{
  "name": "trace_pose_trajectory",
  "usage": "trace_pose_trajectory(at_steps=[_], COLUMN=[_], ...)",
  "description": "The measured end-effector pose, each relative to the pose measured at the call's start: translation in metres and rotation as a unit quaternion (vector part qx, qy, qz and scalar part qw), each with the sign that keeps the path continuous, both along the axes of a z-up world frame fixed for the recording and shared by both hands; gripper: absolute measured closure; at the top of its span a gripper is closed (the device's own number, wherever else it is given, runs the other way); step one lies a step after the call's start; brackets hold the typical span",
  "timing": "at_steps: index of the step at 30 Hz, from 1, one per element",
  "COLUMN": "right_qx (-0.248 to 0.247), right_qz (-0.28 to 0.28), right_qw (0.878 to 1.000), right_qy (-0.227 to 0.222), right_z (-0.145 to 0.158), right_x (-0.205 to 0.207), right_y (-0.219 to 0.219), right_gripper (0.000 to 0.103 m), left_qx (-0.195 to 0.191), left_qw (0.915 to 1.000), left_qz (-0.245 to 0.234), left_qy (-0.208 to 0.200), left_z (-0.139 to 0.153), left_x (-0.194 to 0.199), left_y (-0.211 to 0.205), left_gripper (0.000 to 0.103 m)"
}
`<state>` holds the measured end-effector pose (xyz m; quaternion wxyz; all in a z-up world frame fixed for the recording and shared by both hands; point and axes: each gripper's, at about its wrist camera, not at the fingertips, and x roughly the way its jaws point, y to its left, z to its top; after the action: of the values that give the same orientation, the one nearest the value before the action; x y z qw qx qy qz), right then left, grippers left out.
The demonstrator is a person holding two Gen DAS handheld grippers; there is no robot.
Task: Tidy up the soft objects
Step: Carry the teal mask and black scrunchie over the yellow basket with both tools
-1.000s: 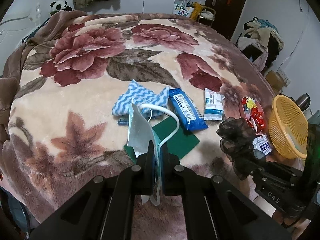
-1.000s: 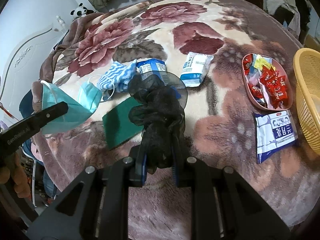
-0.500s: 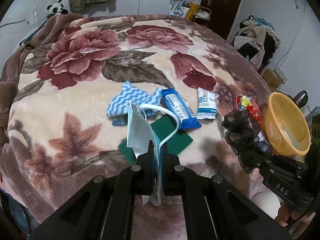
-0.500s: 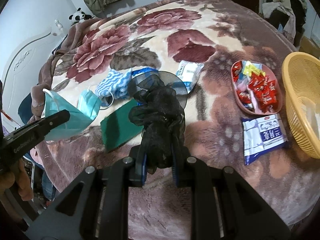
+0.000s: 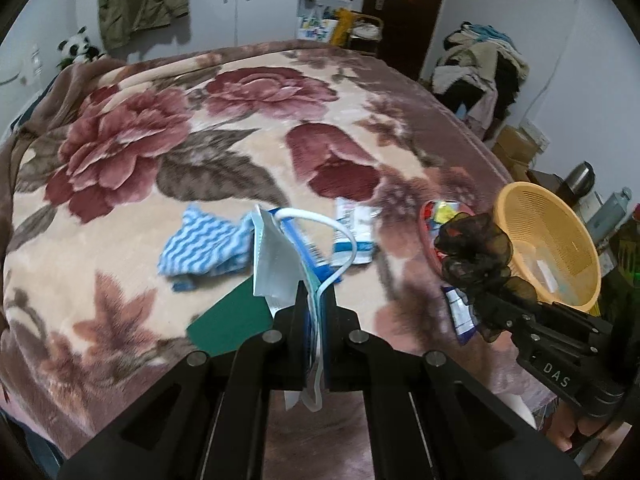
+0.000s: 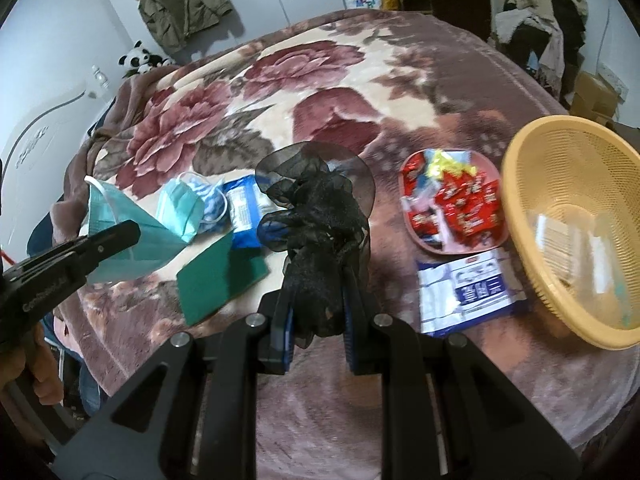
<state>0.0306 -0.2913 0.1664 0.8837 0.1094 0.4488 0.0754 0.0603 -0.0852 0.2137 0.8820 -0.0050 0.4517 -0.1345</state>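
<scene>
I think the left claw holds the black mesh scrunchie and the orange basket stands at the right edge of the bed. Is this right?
Not quite. In the left wrist view the left claw holds a face mask; the black mesh scrunchie is in the right claw. The orange basket part is correct.

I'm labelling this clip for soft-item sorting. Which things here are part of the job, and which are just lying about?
Part of the job:
- face mask, held by left gripper
- black mesh scrunchie, held by right gripper
- second face mask
- blue striped cloth
- yellow basket, the likely destination

Lying about:
- candy plate
- wipes packets
- panda toy
</scene>
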Motion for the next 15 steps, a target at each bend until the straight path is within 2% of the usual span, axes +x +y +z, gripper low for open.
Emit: trace_pose_trajectory(at_steps=[15], right_qx=[-0.003], right_qz=[-0.058], right_qw=[0.998], right_qy=[-0.016], right_z=[0.019], right_x=[-0.003], right_y=[-0.068], right_gripper=[0.084], left_qx=[-0.002], left_qw=[0.9968], left_qz=[-0.08], left_qy=[-0.011], left_z=[0.027], left_x=[0.01], left_y=[-0.097], left_gripper=[0.101])
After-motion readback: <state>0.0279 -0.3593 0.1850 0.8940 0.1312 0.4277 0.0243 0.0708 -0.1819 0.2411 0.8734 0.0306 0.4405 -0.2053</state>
